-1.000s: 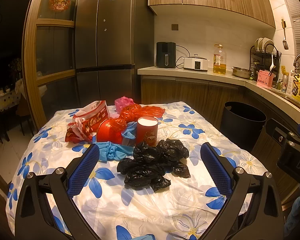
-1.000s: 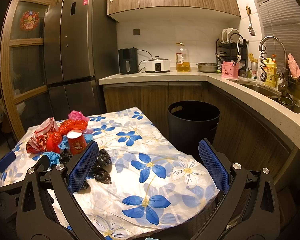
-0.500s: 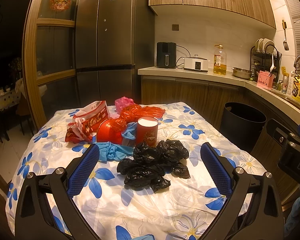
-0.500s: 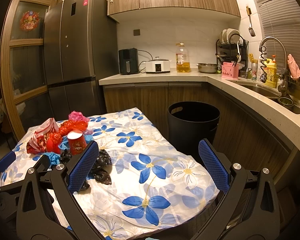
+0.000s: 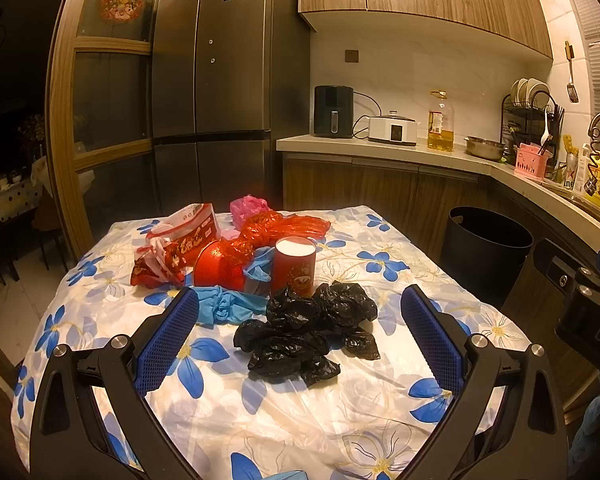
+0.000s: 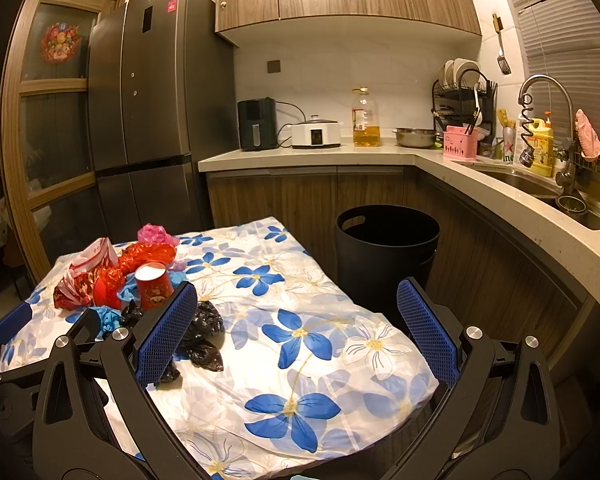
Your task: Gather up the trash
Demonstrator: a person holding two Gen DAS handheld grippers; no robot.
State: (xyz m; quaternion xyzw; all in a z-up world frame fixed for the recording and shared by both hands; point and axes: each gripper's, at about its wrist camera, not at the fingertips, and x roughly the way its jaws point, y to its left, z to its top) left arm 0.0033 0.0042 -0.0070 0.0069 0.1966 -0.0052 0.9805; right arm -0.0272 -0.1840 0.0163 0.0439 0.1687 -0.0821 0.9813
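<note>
Presently both claws are hanging spread and empty above the near edge of the bench (image 5: 380,432), which is carrying a glossy white cloth printed with blue flowers. The left claw (image 5: 300,344) is facing the crumpled black plastic bags (image 5: 306,336), a limp, crinkled heap lying nearest to it. Behind that heap a red paper cup (image 5: 295,266) is standing upright, touching blue gloves (image 5: 228,306), red film wrappers (image 5: 280,228) and a pink bag (image 5: 249,207). The right claw (image 6: 296,328) is pointing toward the black bin (image 6: 386,258), which is standing on the floor just beside the bench's far right corner. In my judgement, collecting has not begun. The black heap looks the sensible first pick: the fingers should be closing low around its bulk, since thin film slips and trails. The cup is likely tipping if brushed.
</note>
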